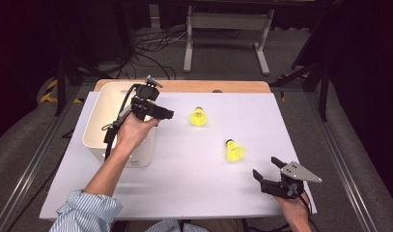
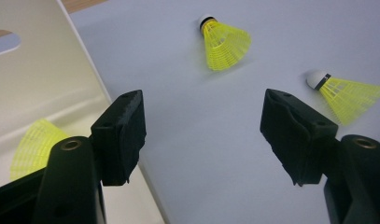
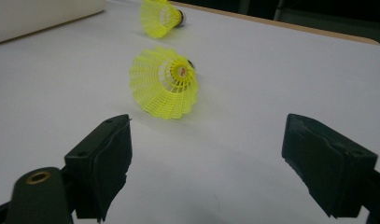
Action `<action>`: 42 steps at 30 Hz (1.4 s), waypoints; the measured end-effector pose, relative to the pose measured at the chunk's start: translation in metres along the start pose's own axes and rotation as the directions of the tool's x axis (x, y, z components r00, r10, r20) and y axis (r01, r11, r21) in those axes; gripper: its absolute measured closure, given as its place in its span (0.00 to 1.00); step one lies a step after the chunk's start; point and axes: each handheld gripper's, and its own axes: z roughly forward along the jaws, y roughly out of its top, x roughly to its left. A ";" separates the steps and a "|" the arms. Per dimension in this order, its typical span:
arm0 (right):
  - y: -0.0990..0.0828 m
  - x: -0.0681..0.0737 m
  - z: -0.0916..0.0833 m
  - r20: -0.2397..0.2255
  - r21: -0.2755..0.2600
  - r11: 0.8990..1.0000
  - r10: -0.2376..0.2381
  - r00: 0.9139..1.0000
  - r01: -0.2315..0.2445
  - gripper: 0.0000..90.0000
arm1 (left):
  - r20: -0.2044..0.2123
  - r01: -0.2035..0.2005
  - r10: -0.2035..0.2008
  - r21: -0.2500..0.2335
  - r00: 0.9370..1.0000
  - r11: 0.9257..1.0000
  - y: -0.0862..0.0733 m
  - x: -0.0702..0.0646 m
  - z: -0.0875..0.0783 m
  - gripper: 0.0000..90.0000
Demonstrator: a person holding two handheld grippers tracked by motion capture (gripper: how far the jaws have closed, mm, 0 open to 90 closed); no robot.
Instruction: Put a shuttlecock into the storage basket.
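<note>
While my left gripper hangs over the near right rim of the white bin, its jaws stand wide apart with nothing between them. Inside the bin, a yellow shuttlecock lies against the wall. Two more shuttlecocks lie on the white table to the right of the bin: one near it, the other farther off and nearer to me. My right gripper rests well to the right of the bin at the table's near edge, jaws spread and empty, pointing toward the nearer shuttlecock.
</note>
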 end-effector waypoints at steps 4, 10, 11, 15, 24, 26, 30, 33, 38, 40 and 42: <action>0.000 0.000 0.000 -0.001 0.000 1.000 -0.001 1.000 0.001 0.18 | 0.006 -0.014 0.014 0.004 1.000 1.000 0.002 -0.005 0.004 0.35; 0.000 0.000 0.000 -0.001 0.000 1.000 -0.001 1.000 0.001 0.18 | 0.017 -0.024 0.024 0.006 1.000 1.000 0.004 -0.010 0.007 0.35; 0.000 0.000 0.000 -0.001 0.000 1.000 -0.001 1.000 0.001 0.18 | 0.018 -0.023 0.023 0.008 1.000 1.000 0.004 -0.011 0.008 0.35; 0.000 0.000 0.000 -0.001 0.001 1.000 -0.001 1.000 0.001 0.18 | 0.024 -0.031 0.031 0.009 0.999 0.999 0.005 -0.016 0.011 0.35; 0.000 0.000 0.000 -0.003 0.000 1.000 -0.002 1.000 0.002 0.18 | 0.030 -0.043 0.042 0.018 0.999 0.999 0.008 -0.023 0.019 0.35; 0.000 0.000 0.000 -0.003 0.000 1.000 -0.001 1.000 0.001 0.18 | 0.033 -0.048 0.048 0.018 0.998 0.999 0.008 -0.024 0.021 0.35; 0.000 0.000 0.000 -0.003 0.000 1.000 -0.002 1.000 0.002 0.18 | 0.037 -0.051 0.050 0.023 0.998 0.998 0.009 -0.028 0.023 0.35; 0.000 0.000 0.000 -0.005 0.001 1.000 -0.001 1.000 0.001 0.18 | 0.037 -0.048 0.048 0.025 0.998 0.999 0.010 -0.029 0.026 0.35; 0.000 0.000 0.000 -0.006 0.001 1.000 -0.001 1.000 0.001 0.18 | 0.039 -0.047 0.045 0.036 0.998 0.998 0.011 -0.031 0.032 0.35; 0.000 0.000 0.000 -0.006 0.000 1.000 -0.001 1.000 0.001 0.18 | 0.039 -0.055 0.053 0.037 0.998 0.998 0.011 -0.032 0.035 0.35; 0.000 0.000 0.000 -0.007 0.001 1.000 -0.002 1.000 0.002 0.18 | 0.039 -0.055 0.054 0.036 0.998 0.998 0.011 -0.034 0.037 0.35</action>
